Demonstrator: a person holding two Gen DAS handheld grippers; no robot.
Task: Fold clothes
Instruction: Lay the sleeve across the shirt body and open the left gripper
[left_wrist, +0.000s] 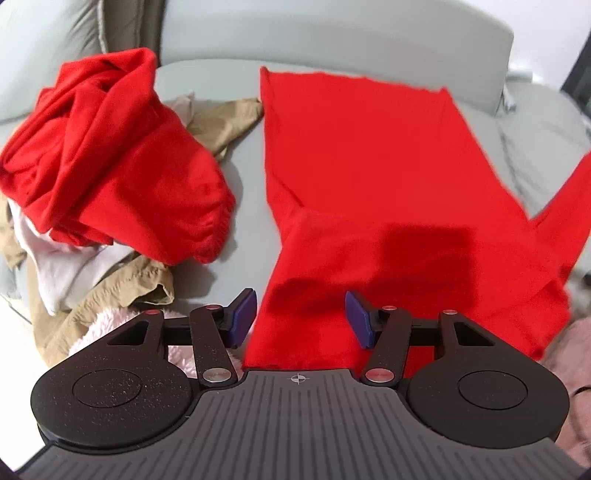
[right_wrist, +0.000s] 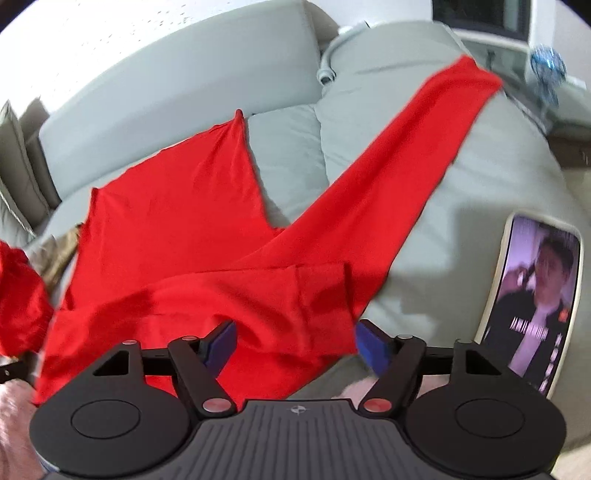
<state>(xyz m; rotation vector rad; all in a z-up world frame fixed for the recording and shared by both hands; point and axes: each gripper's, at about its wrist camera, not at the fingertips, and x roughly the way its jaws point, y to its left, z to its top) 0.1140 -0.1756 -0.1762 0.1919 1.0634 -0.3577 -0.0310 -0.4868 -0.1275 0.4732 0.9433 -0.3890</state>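
Left of the red shirt (left_wrist: 369, 177) spread on the grey sofa (left_wrist: 332, 44) sits a clothes pile (left_wrist: 110, 166). Both the left gripper (left_wrist: 300, 319) and right gripper (right_wrist: 295, 345) hover over the shirt's near edge, fingers apart, gripping nothing. A phone (right_wrist: 535, 306) lies right of the shirt.

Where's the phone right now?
The phone shows only in the right wrist view, at the right edge, lying screen-up and lit on the grey sofa cushion, just right of the spread red garment.
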